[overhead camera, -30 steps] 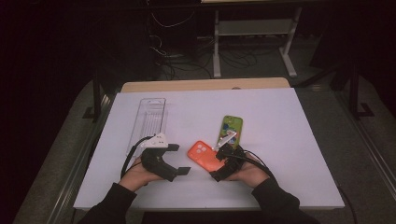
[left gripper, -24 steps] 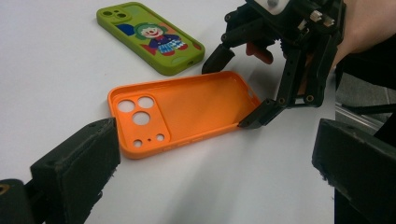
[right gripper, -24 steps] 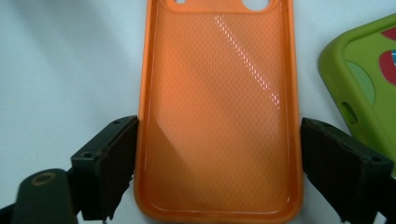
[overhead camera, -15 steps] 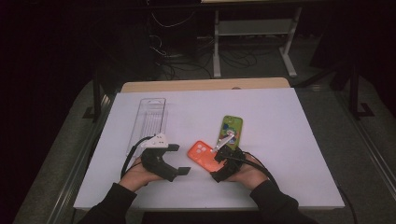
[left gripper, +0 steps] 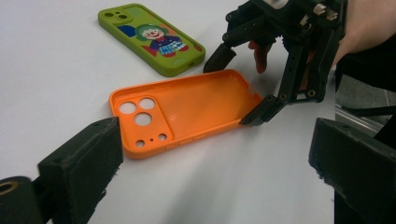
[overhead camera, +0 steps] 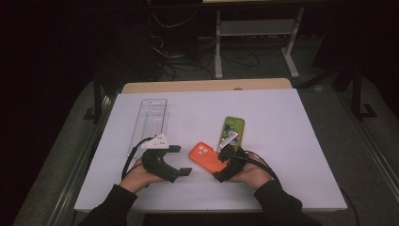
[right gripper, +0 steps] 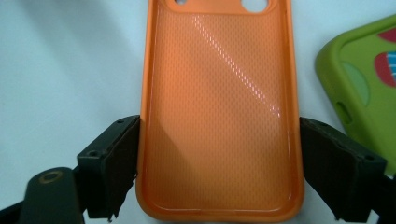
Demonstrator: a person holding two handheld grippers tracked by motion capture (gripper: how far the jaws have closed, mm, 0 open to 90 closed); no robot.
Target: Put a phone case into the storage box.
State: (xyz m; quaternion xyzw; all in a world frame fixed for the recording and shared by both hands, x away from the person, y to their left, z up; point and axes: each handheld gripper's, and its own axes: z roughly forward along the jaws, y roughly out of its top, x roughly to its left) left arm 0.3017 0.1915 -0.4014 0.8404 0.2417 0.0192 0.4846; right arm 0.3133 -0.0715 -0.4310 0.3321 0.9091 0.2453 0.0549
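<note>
White table (overhead camera: 291, 141), dark room behind. Orange phone case (overhead camera: 205, 157) lying hollow side up near front edge, beside green case (overhead camera: 234, 131). Likely light, flexible, slick; best taken across long sides. Long axis toward right gripper (right gripper: 219, 179), camera holes at far end. Right jaws bracketing it, contact unclear. Left gripper (left gripper: 210, 182) spread, empty.

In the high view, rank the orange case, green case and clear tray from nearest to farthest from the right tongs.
1. Orange case: between the jaws of the right tongs, at their left.
2. Green case: just beyond them.
3. Clear tray: far left, across the table.
</note>
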